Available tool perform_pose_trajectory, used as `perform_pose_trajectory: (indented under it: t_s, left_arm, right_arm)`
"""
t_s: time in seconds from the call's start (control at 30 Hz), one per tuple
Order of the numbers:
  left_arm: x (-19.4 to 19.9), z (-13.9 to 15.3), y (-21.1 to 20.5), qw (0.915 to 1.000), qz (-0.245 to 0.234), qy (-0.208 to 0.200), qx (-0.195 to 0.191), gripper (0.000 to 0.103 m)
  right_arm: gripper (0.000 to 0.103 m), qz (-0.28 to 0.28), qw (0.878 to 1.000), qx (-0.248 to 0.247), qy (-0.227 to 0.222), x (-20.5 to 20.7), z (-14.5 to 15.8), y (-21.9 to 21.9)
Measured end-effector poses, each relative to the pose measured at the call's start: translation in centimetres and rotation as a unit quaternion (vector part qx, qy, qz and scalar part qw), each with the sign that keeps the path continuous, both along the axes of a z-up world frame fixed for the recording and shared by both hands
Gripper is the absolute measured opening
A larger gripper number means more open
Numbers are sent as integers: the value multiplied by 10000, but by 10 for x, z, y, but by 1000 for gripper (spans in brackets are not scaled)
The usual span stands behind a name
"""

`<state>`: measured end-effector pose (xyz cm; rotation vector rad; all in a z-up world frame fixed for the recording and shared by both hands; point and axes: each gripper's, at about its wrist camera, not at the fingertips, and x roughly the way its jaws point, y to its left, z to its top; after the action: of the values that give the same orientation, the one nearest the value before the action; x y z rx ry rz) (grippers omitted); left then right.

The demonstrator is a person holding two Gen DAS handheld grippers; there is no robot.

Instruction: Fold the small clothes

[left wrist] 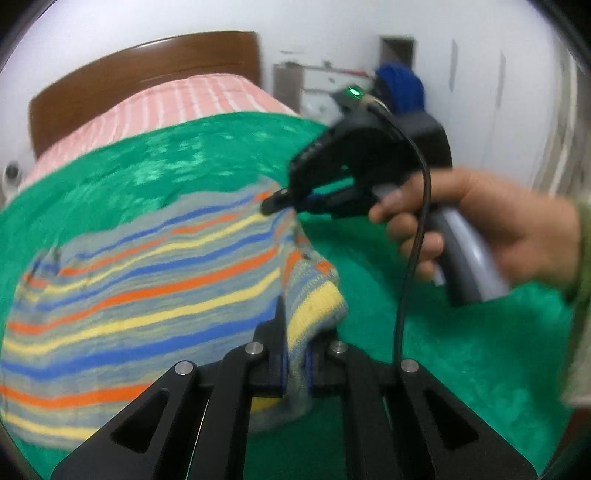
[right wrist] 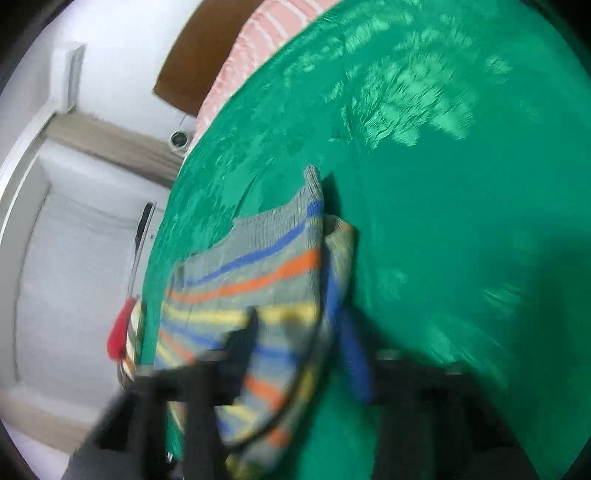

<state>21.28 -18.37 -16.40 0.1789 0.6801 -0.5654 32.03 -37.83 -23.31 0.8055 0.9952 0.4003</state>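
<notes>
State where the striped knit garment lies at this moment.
The striped knit garment lies on the green blanket, left of centre in the left wrist view, its right edge pinched by both claws.

Right gripper (right wrist: 295,354) pinching striped knit garment (right wrist: 258,273) (view motion-blurred, jaws closed on fabric). Garment draping from fingers (right wrist: 240,347) over green blanket (right wrist: 461,221); folded edge standing up along its right side. Pink striped bedding (right wrist: 258,33) and brown headboard (right wrist: 192,66) showing beyond blanket, top left.
</notes>
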Motion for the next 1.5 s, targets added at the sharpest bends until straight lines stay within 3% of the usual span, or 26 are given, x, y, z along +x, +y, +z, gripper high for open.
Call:
perform_pose_trajectory:
  t_s: [0.2,0.33,0.6,0.67,0.7,0.77,0.8,0.83,0.87,0.97,1.1,1.2,1.3,1.4,1.47,1.5]
  left_arm:
    - [6,31,96,9913,824,163,-1015,4]
    - [5,32,156,9813,1443,273,-1241,4]
    - [25,-5,241,9607,2423,758,-1124,6]
    - [29,-12,252,9567,2573,885,-1037,13]
    - [28,-12,256,9542,2656,932,-1013,22]
    - [23,-8,263,9519,2701,939,-1097,40]
    - [18,-4,266,9512,2731,899,-1119,59]
    - [15,1,270,9511,2761,778,-1148,71]
    - [10,6,273,9516,2759,655,-1188,73]
    - [11,18,271,9580,2557,492,-1201,76]
    - [33,18,246,9688,2323,488,-708,72]
    - [59,-9,246,9589,2665,954,-190,20]
    - [65,-15,266,9472,2826,1413,-545,22]
    - [56,9,272,9531,2695,1244,-590,30]
    - [61,26,269,9625,2404,1092,-629,51]
    - [66,31,265,9655,2298,1063,-615,67]
  right_arm:
    - [7,566,9927,-431,-975,8,83,77]
    - [7,1157,9853,-518,-1141,38,114,161]
    - [7,1925,9718,-939,-987,84,82,309]
    - [8,2007,9697,-1008,-962,88,70,331]
    - [13,2045,9699,-940,-925,89,64,340]
    - [19,2002,9747,-587,-806,91,56,344]
    - [26,1946,9768,-365,-817,89,56,341]
    - [30,1905,9775,-225,-881,85,59,334]
    - [30,1867,9774,-158,-975,81,65,326]
    - [30,1790,9742,-379,-1321,60,87,293]
    - [31,1864,9584,-1264,-1755,13,106,255]
    - [31,2189,9485,-1433,-1785,-24,94,248]
    - [30,2559,9421,-1794,-1219,-46,47,255]
    - [28,2336,9455,-1842,-1322,-65,40,245]
    - [28,2087,9509,-1814,-1392,-73,49,238]
    - [29,1990,9523,-1747,-1515,-78,55,235]
